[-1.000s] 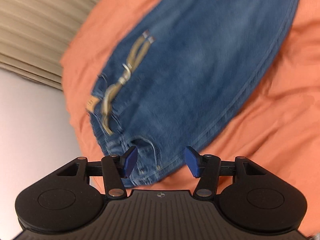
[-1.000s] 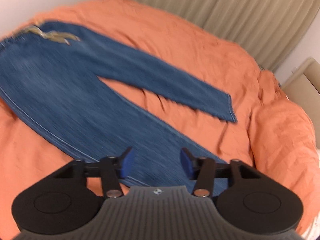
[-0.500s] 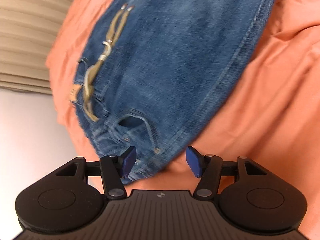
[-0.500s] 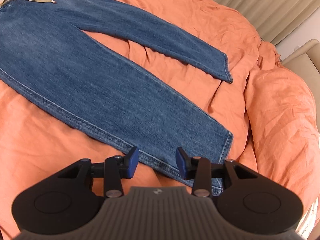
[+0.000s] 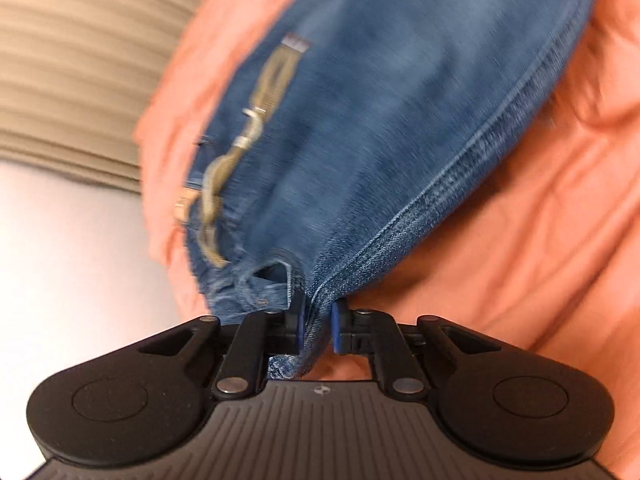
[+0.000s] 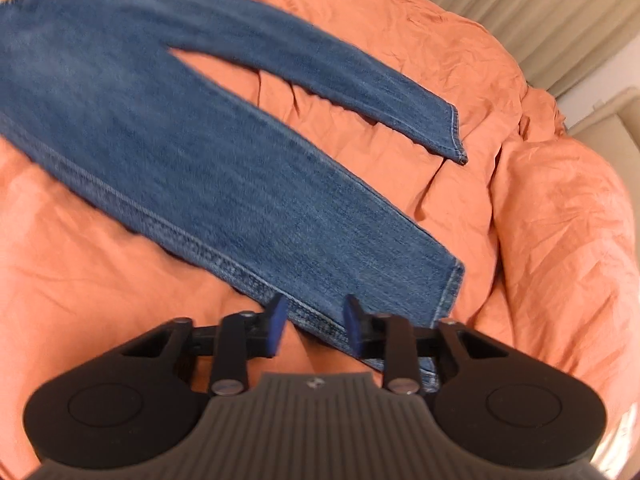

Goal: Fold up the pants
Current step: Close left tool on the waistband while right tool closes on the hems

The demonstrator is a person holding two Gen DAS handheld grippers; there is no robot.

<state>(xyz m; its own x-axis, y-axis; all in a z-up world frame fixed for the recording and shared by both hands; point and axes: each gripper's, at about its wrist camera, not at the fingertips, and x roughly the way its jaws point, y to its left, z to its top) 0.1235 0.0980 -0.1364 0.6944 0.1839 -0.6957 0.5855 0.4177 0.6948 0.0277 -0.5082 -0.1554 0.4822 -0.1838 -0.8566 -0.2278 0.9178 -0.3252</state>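
Orange cloth covers the bed (image 6: 560,220), and it is wrinkled everywhere. On the bed the pants (image 6: 208,152) lie flat, of blue denim, with the two legs spread apart in a narrow V. The waist of the pants is at the end of the bed next to the curtain (image 5: 80,80), and both hems point to the other end of the bed.

The near leg (image 6: 320,240) is the one at the side of the bed where the person stands; the far leg (image 6: 340,76) lies toward the middle of the bed. On the waist a beige drawstring (image 5: 248,136) rests loosely on the denim.

The left gripper (image 5: 316,324) has its jaws pressed together on the corner of the waistband, at the near side seam, with denim bunched between the pads. The right gripper (image 6: 312,326) has its jaws apart, one on each side of the outer seam of the near leg, close to the hem (image 6: 450,292); the denim is not yet pinched.

I judge this as the first fold, at the grasping stage. The next move calls for the right jaws to close on the seam. Then both grippers should lift together and carry the near leg over onto the far leg, so that the seams and hems match.
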